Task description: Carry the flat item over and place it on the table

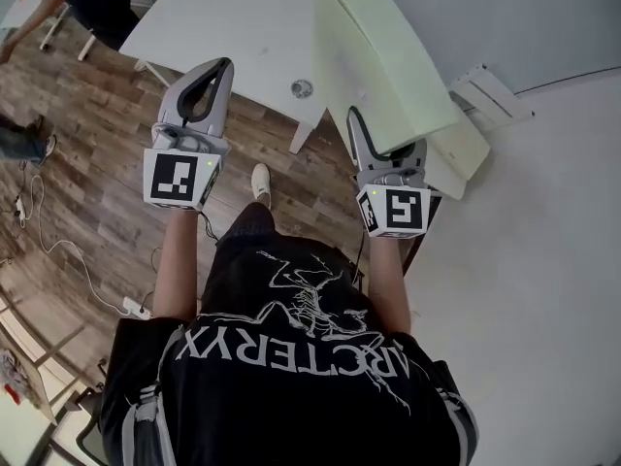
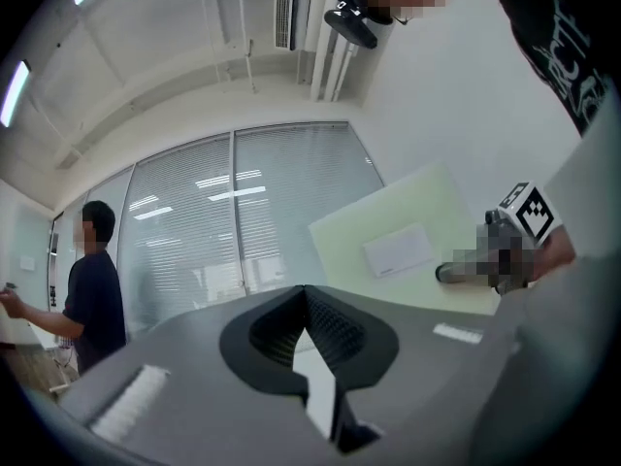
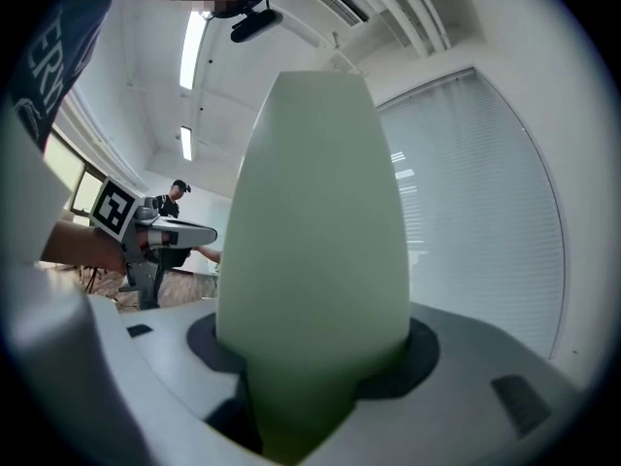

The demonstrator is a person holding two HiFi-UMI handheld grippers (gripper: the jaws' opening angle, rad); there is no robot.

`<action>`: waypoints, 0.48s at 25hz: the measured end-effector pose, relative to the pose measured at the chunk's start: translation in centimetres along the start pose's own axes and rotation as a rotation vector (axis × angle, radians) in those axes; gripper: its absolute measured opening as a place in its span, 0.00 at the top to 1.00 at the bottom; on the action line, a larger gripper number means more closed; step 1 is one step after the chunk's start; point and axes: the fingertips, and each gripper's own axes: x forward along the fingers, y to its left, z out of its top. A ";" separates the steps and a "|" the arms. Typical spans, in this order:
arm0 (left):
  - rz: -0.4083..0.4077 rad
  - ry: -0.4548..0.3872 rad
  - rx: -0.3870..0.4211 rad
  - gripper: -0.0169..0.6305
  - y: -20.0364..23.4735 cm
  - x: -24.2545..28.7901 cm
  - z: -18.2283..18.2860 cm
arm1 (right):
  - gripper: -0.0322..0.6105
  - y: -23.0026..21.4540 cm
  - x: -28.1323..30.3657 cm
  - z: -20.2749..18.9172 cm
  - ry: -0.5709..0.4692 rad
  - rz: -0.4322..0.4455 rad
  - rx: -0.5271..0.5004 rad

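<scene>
Progress is sitting at the carrying stage, as I judge it. The pale green flat board is hanging tilted in the air, and the right gripper is clamping its near edge, jaws pressing on it from both sides. The board is reaching above the right end of the white table but is not lying on the top. The left gripper is hovering with its tips just over the table's near edge, jaws pressed together on nothing. Lowering the board flat onto the table and letting it go are what is remaining.
</scene>
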 end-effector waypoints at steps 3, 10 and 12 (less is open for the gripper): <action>0.001 0.022 -0.038 0.98 3.9 3.4 -1.8 | 0.53 -0.6 5.4 0.1 -0.002 -0.033 -0.004; 0.004 0.024 -0.050 0.98 9.9 10.0 -3.1 | 0.53 -3.6 13.8 1.0 -0.016 -0.079 0.017; 0.004 0.013 -0.045 0.98 10.5 11.2 -3.1 | 0.53 -4.4 15.0 0.6 -0.016 -0.081 0.041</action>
